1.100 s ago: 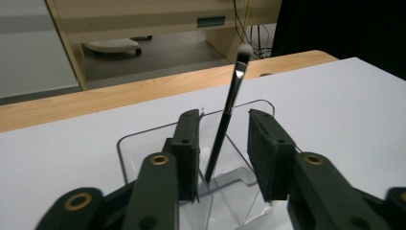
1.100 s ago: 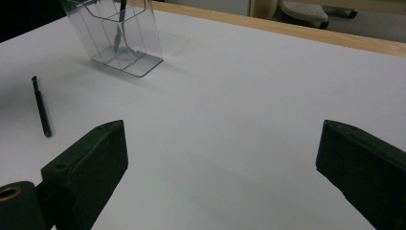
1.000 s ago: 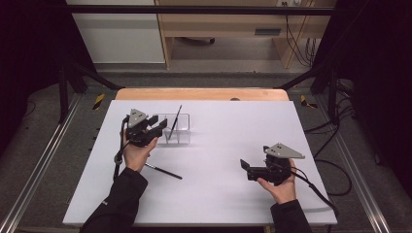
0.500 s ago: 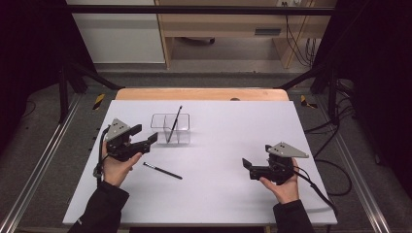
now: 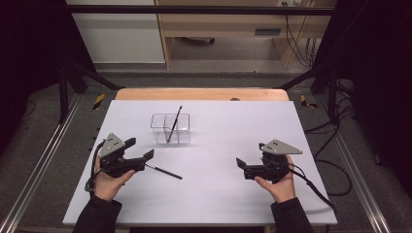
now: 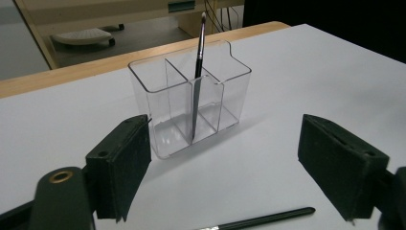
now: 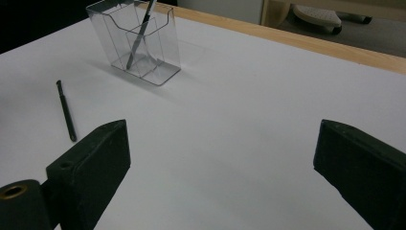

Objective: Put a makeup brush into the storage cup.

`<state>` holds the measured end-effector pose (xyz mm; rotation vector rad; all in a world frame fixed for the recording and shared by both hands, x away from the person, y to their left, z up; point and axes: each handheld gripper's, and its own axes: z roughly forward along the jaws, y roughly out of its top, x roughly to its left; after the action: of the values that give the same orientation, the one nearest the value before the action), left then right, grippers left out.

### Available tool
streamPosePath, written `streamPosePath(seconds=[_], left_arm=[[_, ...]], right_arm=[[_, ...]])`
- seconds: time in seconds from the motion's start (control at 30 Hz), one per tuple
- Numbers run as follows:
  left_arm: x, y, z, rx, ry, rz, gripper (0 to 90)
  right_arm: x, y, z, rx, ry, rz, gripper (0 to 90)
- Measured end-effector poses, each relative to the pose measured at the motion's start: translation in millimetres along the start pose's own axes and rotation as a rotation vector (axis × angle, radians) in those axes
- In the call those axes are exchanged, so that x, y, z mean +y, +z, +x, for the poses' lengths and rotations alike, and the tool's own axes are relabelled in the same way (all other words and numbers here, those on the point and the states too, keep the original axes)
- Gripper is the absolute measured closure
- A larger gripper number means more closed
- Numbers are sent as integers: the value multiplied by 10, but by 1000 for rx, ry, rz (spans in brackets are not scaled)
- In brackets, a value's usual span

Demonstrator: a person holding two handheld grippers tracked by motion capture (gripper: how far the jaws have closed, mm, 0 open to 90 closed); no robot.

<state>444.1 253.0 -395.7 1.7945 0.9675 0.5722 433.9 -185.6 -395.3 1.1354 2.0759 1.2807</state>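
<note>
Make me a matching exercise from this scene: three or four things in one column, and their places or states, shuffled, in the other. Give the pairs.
Things:
1. clear organizer
2. upright brush
3. loose brush
4. right gripper

Places or states:
A. lying flat on the white table, just past the left gripper
B. standing at the table's far middle
C. leaning inside a compartment
D. open, holding nothing

Pairs: 1-B, 2-C, 3-A, 4-D

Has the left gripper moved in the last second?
Yes. The left gripper has pulled back from the clear organizer, toward the person and to the left, and now hovers open by the loose brush.
</note>
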Motion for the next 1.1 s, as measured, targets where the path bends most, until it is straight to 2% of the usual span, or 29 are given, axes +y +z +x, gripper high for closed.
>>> streamPosePath(seconds=[0.3,0.4,0.67,0.97,1.1], left_arm=[[-173,-39,44,-15,3,25,158],[-234,-31,66,-21,15,60,152],[-334,-41,91,-23,45,103,146],[-383,71,112,-78,108,178,151],[-373,126,122,-108,134,208,158]], right_arm=[[60,53,95,29,-21,17,61],[72,60,121,35,-28,22,62],[81,113,231,70,-38,19,64],[93,190,308,93,-49,27,67],[87,198,307,88,-55,42,66]])
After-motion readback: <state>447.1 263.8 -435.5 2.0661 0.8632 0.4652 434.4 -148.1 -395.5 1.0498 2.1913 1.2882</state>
